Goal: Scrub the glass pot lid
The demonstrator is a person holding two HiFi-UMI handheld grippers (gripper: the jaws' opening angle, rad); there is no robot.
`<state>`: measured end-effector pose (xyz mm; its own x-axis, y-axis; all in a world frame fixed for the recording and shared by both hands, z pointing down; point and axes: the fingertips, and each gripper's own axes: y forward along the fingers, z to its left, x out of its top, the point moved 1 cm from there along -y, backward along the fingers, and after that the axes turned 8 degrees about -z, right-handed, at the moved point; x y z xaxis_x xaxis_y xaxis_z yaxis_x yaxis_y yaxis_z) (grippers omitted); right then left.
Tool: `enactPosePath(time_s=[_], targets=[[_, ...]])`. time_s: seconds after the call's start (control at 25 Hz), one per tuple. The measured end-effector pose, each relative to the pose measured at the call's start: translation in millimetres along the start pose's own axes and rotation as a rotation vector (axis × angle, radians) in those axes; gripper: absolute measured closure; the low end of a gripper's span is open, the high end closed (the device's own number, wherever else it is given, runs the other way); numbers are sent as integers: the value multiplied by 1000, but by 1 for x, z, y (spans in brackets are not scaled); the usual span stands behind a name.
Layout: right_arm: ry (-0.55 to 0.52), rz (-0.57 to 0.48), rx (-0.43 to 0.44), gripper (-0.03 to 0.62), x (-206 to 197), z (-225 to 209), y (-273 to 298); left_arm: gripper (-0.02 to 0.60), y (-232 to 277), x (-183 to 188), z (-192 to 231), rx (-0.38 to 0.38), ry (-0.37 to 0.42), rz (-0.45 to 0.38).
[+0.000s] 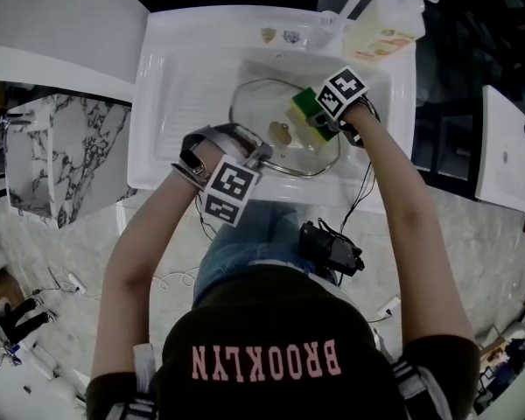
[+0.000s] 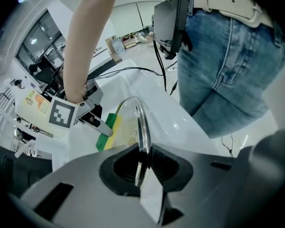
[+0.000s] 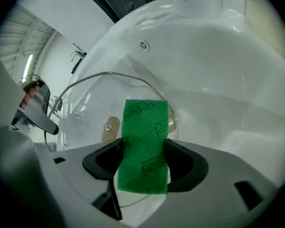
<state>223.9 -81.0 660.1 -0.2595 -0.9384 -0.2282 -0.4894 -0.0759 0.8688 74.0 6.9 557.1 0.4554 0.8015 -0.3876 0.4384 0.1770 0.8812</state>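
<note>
A round glass pot lid point(image 1: 280, 116) with a metal rim lies tilted in the white sink basin point(image 1: 381, 90). My left gripper point(image 1: 261, 153) is shut on the lid's near rim point(image 2: 141, 127), holding it up on edge. In my right gripper point(image 1: 313, 119) sits a green-and-yellow sponge point(image 3: 143, 141), clamped between the jaws and pressed against the glass lid point(image 3: 92, 106) close to its knob fitting point(image 3: 110, 128). From the left gripper view the sponge point(image 2: 107, 131) shows behind the glass, with the right gripper point(image 2: 99, 127) on it.
The white sink unit has a ribbed draining board point(image 1: 179, 90) on the left. A soap bottle point(image 1: 381, 29) stands at the back right corner. A marble-patterned counter point(image 1: 66, 151) is at the left. A black device point(image 1: 331, 248) hangs at the person's waist.
</note>
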Motion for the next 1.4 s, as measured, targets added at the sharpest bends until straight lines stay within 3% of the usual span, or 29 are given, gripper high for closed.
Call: enactPosePath(time_s=[0.24,0.48,0.68,0.88,1.08,1.4], targets=[[47,-149,123,332,21,28,-30,540,3,-2,-1,-2,-8,10],[-5,-275,265,330,48,83,-55,540,2,-1,-2,-4,-6,20],[-159,-224,301,330,63,123,-56,540,1,-2,-2,-3,13,39],[-234,-158,290,330,71,143,-31,540,2,-2,-2,-6,24,47],[-260,-74,352,330,63,159,-6,540,2,-2,-2,-7,28,50],[-250,-78,378,332,60,158,5,540,4,-2,-6,-30,29,49]])
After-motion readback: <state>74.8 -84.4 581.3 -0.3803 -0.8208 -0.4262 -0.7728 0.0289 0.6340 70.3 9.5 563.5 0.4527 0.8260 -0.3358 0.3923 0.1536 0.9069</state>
